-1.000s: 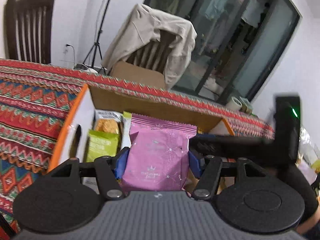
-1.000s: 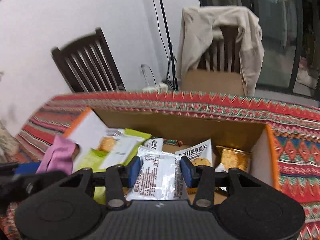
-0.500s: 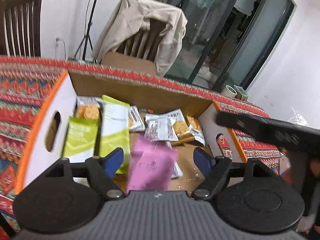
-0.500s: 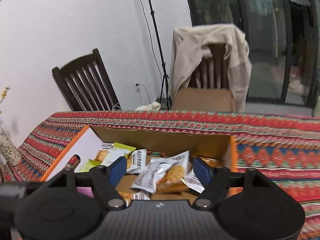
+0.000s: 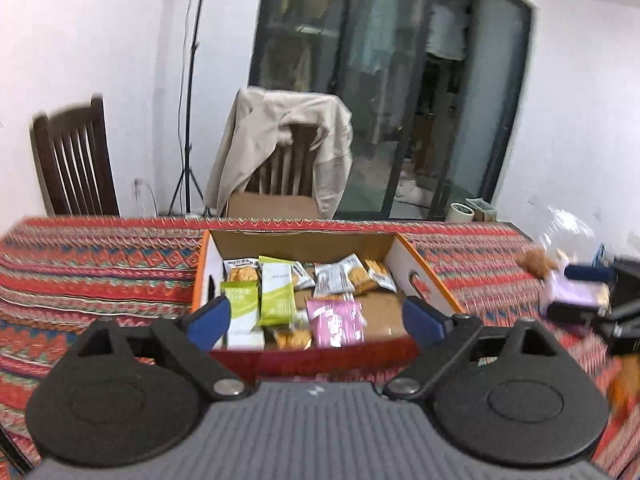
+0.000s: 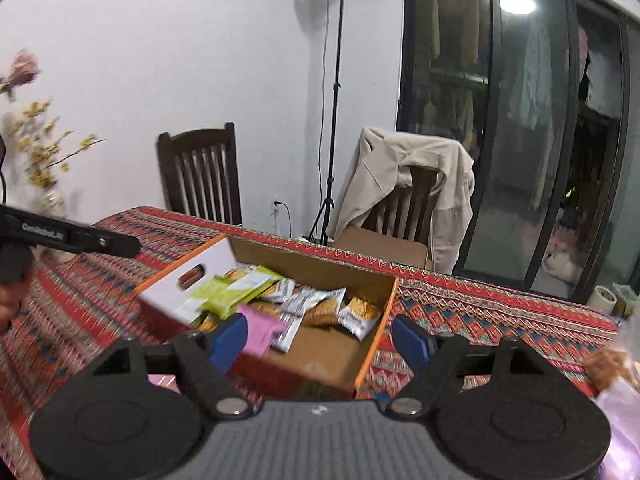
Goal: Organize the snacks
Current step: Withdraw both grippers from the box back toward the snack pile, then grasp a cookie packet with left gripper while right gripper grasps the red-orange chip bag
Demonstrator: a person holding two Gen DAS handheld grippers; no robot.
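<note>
Near the far edge of the tabletop [image 5: 100,264], on its patterned cloth, sits the cardboard box [image 5: 416,258] holding the snacks: a pink packet [image 5: 336,322] lies toward its near wall, green packets [image 5: 276,292] by its left wall, biscuit packets [image 5: 340,278] along the back. The left gripper [image 5: 316,322] and right gripper [image 6: 320,340] are both opening, nothing between their jaws.

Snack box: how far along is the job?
Done: pink packet, green packets and cracker packs lie in the cardboard box. In hand: nothing; left claw and right claw are empty, opening. Left: a bag outside the box at right.
</note>
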